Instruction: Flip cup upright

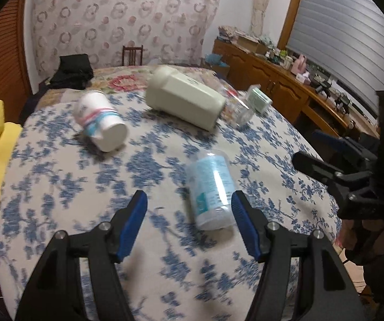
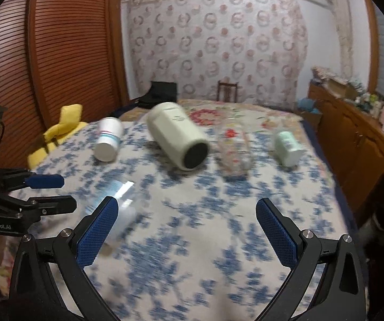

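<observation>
On the bed (image 1: pixel 58 176), covered w/ a blue-flower cloth, a clear plastic cup (image 1: pixel 212 192) lies on its side. The left gripper (image 1: pixel 189 206) is spread wide; the cup is just beside its right finger (image 1: pixel 241 214), maybe touching, I cannot tell because of blur. The right gripper (image 2: pixel 186 214) is also spread wide, holding nothing, and the cup (image 2: pixel 117 200) is just beside its left finger. Further back lie a white paper cup (image 1: pixel 99 120), a big cream container (image 1: pixel 183 99), a clear bottle (image 2: pixel 234 155) & a small green jar (image 2: pixel 288 144), all on their sides.
</observation>
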